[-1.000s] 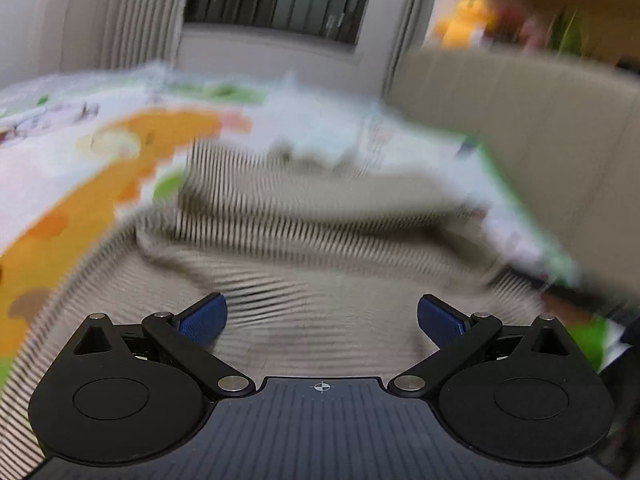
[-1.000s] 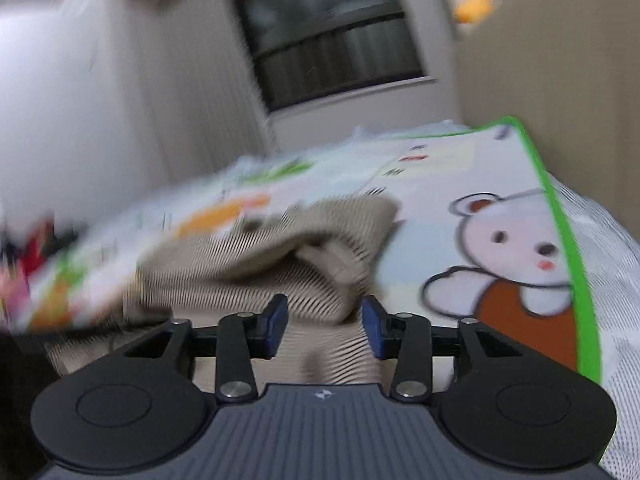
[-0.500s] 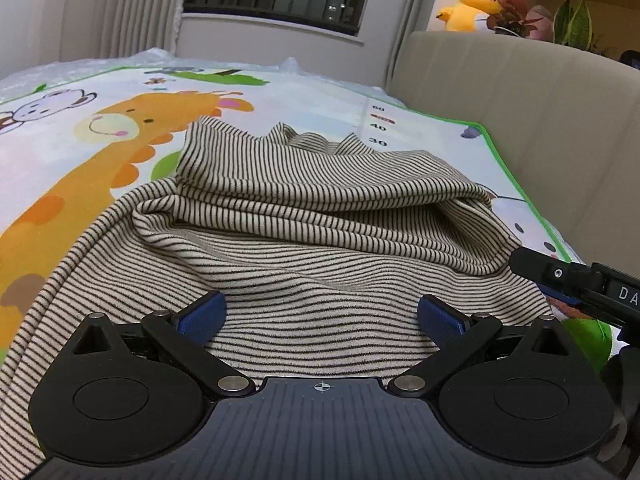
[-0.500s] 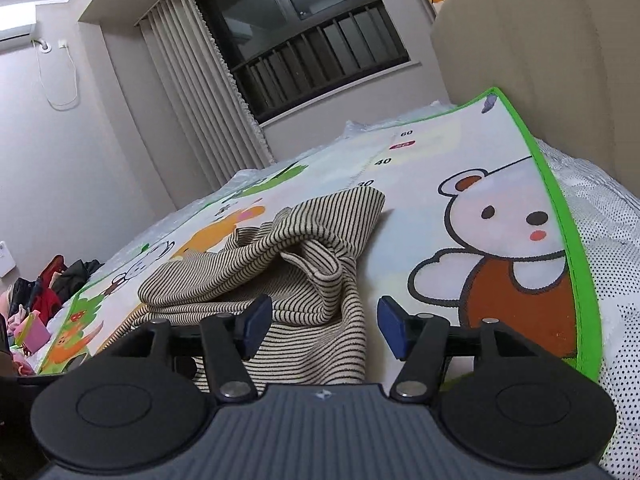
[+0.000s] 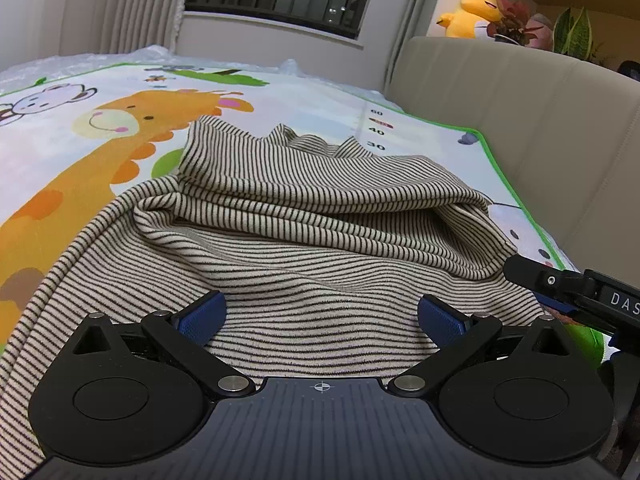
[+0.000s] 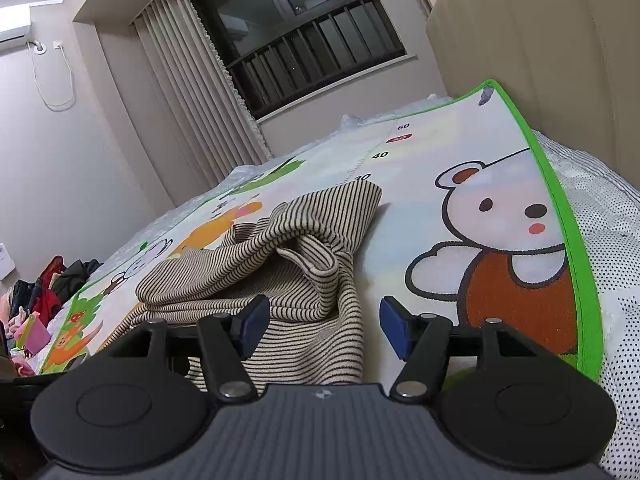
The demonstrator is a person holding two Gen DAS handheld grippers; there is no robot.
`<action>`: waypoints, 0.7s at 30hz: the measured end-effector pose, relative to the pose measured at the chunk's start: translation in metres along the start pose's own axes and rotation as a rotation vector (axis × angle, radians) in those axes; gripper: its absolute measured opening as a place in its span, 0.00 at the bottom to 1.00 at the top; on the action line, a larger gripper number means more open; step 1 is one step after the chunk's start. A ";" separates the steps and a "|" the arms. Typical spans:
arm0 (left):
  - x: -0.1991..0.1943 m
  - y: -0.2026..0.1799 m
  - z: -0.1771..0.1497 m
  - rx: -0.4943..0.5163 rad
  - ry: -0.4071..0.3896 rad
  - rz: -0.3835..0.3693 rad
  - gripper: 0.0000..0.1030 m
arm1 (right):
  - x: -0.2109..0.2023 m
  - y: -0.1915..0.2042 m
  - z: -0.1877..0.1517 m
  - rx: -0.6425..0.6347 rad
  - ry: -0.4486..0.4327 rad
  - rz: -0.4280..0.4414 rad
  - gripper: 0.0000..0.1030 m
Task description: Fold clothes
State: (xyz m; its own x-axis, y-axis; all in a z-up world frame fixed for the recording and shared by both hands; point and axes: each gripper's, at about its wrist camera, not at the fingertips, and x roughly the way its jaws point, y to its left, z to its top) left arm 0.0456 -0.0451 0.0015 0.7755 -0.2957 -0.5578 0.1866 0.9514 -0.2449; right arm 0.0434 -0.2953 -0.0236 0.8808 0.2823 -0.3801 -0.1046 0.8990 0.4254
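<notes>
My left tongs [image 5: 322,314]: they are spread wide and hold nothing. The blue pads [image 5: 204,314] sit low over the near part of the shirt.

My right tongs [image 6: 324,326]: they are spread too, not as wide as the left ones, and hold nothing. The shirt's near right edge lies between the two pads.

Shirt [image 5: 304,220]: it is cream with thin dark stripes. It lies in a loose heap on the mat, straight ahead at 12 o'clock from my left tongs. One layer is flopped over the rest and makes a thick roll across the middle. A flat bit sticks out at the far end, near the printed numbers. From my right tongs the shirt [image 6: 280,264] is at 11 o'clock, with a curled lump on top.

Mat [image 5: 80,152]: it is a play mat with a green edge, spread on the bed. An orange giraffe [image 5: 132,128] is at 10 o'clock from my left tongs. A white bear [image 6: 508,248] in an orange top is at 1 o'clock from my right tongs, just beside the shirt.

Headboard [image 5: 520,120]: it is tan and padded, at 2 o'clock from my left tongs.

Yellow toy [image 5: 474,12]: it sits on top of the headboard, next to some plants [image 5: 568,36].

Window [image 6: 304,36]: dark, with bars, far off at 12 o'clock.
</notes>
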 end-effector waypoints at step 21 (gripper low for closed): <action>-0.001 0.002 -0.001 -0.004 0.000 -0.004 1.00 | 0.000 0.001 0.000 0.004 0.012 -0.014 0.63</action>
State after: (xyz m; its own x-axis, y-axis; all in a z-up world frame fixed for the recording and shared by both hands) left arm 0.0445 -0.0430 0.0012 0.7749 -0.2991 -0.5568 0.1870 0.9500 -0.2501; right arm 0.0435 -0.2940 -0.0229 0.8763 0.2739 -0.3962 -0.0906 0.9016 0.4229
